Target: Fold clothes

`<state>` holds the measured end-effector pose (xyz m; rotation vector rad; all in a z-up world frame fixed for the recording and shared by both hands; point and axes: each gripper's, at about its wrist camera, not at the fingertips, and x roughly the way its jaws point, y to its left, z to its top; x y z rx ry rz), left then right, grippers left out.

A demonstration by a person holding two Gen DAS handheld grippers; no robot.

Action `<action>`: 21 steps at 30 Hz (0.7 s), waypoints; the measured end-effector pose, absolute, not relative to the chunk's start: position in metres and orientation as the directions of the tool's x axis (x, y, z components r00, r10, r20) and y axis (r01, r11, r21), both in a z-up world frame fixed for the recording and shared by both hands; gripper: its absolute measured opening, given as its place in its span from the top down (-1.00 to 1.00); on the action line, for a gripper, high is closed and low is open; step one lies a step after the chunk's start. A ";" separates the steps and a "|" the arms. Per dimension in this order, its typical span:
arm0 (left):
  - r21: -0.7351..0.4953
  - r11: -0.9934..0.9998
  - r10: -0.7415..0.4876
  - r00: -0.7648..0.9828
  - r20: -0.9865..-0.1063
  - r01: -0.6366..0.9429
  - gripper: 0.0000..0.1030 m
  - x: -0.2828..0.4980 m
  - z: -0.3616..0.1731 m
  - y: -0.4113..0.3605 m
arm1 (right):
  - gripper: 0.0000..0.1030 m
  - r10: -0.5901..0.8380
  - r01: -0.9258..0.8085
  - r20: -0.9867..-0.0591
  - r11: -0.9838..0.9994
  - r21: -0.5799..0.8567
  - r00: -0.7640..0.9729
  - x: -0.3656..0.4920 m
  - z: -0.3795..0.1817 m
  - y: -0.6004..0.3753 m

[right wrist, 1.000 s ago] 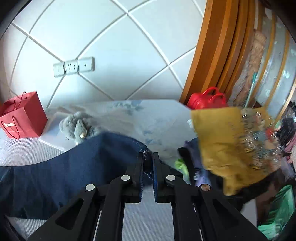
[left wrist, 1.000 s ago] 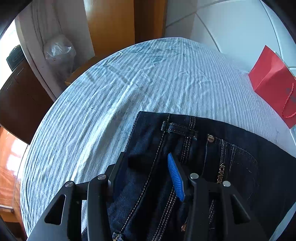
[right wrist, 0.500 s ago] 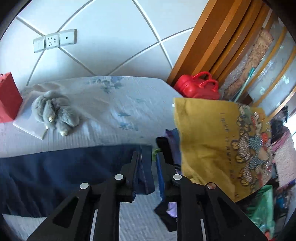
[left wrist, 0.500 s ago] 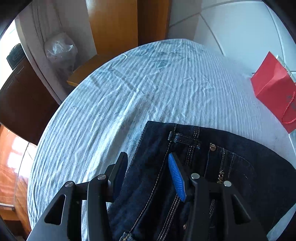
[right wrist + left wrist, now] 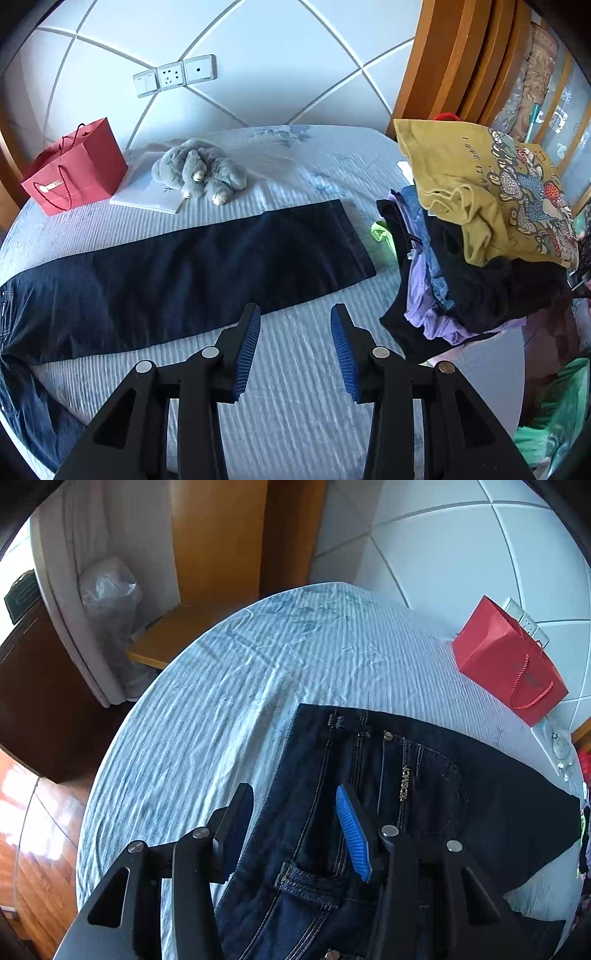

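Your right gripper [image 5: 294,345] has just been opening; its jaws stand apart over bare bedsheet [image 5: 295,424] with nothing between them, just short of the jeans [image 5: 192,266]. The jeans lie flat across the bed, hem near the pile of clothes [image 5: 480,258]. Your left gripper [image 5: 295,830] hangs open above the jeans' waistband, gripping nothing.

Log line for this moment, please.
jeans: flat on bed | right gripper: just opened, empty | left gripper: open above waistband

jeans [image 5: 192,266] waistband beyond left edge
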<state>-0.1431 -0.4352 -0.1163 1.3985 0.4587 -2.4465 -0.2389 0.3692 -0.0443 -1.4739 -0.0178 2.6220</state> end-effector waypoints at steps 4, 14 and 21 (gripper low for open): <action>-0.112 -0.915 -0.080 -0.447 -0.891 0.387 0.05 -0.180 -0.134 -0.432 | 0.23 0.085 -0.076 -0.856 -0.996 -0.054 -0.510 -0.259 -0.047 0.359; 0.021 -0.937 -0.162 -0.379 -0.911 0.349 -0.20 -0.243 -0.172 -0.431 | 0.01 0.143 -0.083 -0.894 -0.989 -0.119 -0.425 -0.373 -0.094 0.391; 0.025 -0.939 -0.174 -0.411 -0.895 0.343 -0.50 -0.243 -0.175 -0.440 | -0.02 0.187 -0.118 -0.920 -0.981 -0.155 -0.345 -0.443 -0.147 0.425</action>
